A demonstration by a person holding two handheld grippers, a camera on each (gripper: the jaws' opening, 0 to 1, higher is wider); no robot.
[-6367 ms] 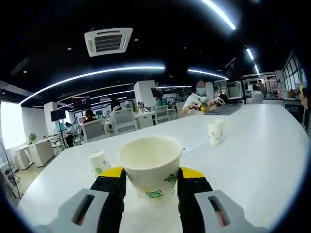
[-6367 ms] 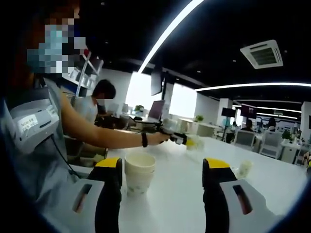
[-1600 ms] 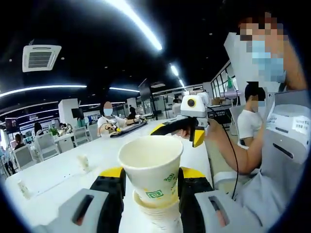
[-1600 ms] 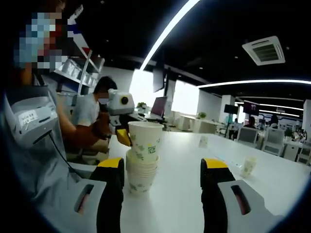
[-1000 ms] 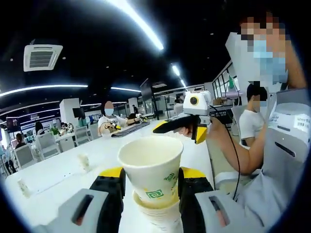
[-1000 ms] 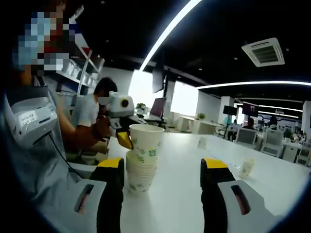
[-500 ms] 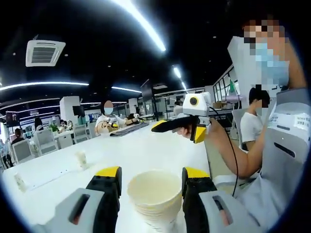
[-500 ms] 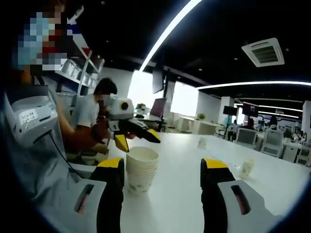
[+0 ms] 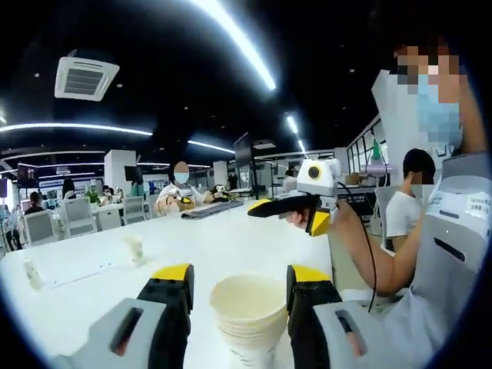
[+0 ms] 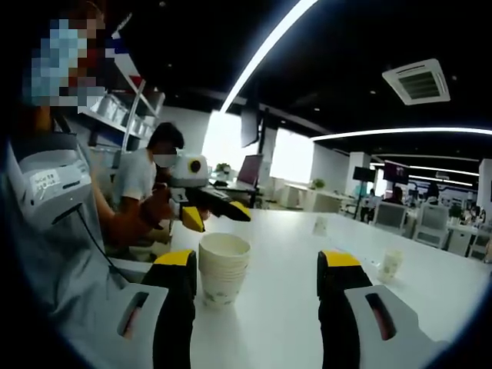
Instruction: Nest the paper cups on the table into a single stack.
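On the white table (image 9: 231, 246), between the spread, empty jaws of the left gripper (image 9: 238, 288), stands the stack of cups (image 9: 249, 311), just left of the wide-open right gripper (image 10: 257, 269). Likely light, thin-walled and easily crushed; best pinched gently below the rim. Gone from the left gripper since a second ago: the top cup, now nested in the stack, with two loose cups (image 9: 135, 250) waiting farther off.

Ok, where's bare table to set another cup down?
Free: the white table between the cup stack and the two loose cups farther out. Crowded: right at the stack, where the left gripper hovers.
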